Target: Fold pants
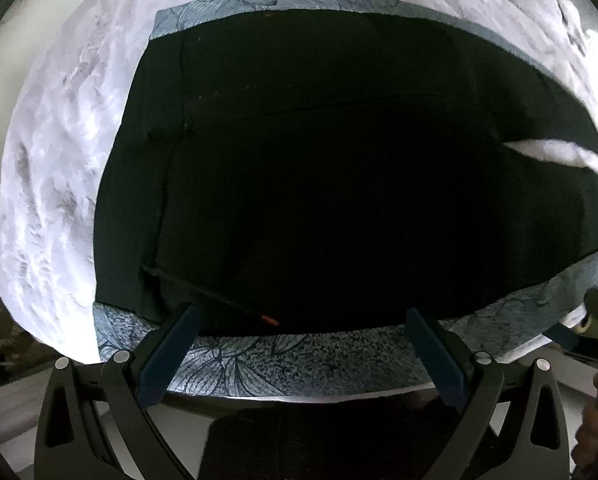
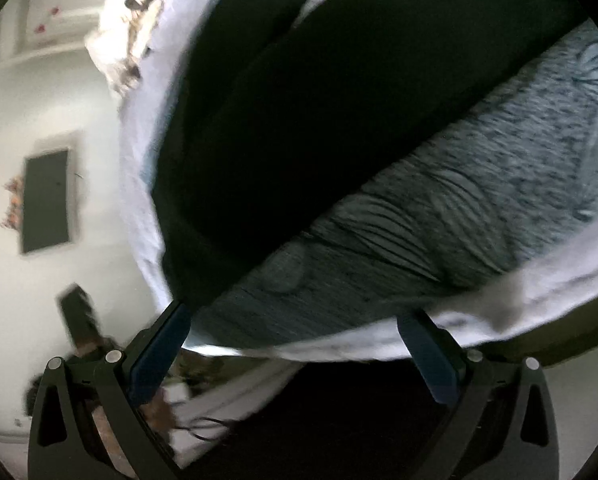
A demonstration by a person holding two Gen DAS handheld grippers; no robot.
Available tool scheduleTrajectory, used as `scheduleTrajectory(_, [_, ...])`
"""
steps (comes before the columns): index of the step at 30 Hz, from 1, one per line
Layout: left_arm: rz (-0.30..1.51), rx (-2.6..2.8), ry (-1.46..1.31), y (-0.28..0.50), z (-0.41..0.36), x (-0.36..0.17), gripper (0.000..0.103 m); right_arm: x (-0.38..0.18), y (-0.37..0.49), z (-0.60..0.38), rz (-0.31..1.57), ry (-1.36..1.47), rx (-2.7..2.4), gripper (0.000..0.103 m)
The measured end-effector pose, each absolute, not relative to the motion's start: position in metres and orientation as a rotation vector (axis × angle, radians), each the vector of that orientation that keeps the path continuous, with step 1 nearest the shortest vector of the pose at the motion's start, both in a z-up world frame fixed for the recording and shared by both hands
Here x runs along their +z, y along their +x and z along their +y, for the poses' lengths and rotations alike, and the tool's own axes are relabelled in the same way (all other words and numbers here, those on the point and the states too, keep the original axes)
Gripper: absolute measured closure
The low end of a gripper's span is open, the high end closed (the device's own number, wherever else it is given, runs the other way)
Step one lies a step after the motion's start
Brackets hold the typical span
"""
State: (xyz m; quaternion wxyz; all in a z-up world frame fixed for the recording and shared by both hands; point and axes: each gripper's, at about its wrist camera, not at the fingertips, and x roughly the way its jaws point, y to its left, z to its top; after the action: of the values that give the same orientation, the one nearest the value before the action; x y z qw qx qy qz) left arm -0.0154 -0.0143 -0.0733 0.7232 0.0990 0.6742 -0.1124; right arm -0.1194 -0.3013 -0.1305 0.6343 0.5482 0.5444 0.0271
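Black pants (image 1: 319, 176) lie spread flat on a blue-grey patterned cloth (image 1: 299, 364), waist end toward the left, with a small orange tag at the near hem. My left gripper (image 1: 303, 316) hovers open at the near edge of the pants, nothing between its blue fingers (image 1: 171, 352). In the right wrist view the pants (image 2: 299, 120) run diagonally across the patterned cloth (image 2: 459, 216). My right gripper (image 2: 293, 320) is open over that cloth near its edge, holding nothing; the view is motion-blurred.
A white fluffy blanket (image 1: 59, 160) covers the bed around the patterned cloth. The bed's near edge sits just under the left fingers. The right wrist view shows a pale wall with a dark framed panel (image 2: 45, 200) and clutter (image 2: 127, 20) at the bed's far end.
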Motion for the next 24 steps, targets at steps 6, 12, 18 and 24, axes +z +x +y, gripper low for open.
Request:
scheduleTrajectory(6, [1.487, -0.302, 0.126, -0.011, 0.004, -0.068, 0.0, -0.134, -0.116, -0.302, 1.147, 1.363, 0.103, 0.0])
scheduleTrajectory(12, [1.508, -0.359, -0.005, -0.009, 0.031, -0.064, 0.0, -0.15, -0.104, -0.277, 1.202, 1.369, 0.232, 0.0])
scheduleTrajectory(18, [1.536, -0.443, -0.238, -0.023, 0.07, -0.055, 0.0, -0.121, -0.065, -0.251, 1.138, 1.355, 0.374, 0.0])
scheduleTrajectory(24, [1.522, -0.464, -0.447, -0.039, 0.112, -0.054, 0.0, -0.087, -0.052, -0.257, 1.056, 1.382, 0.435, 0.0])
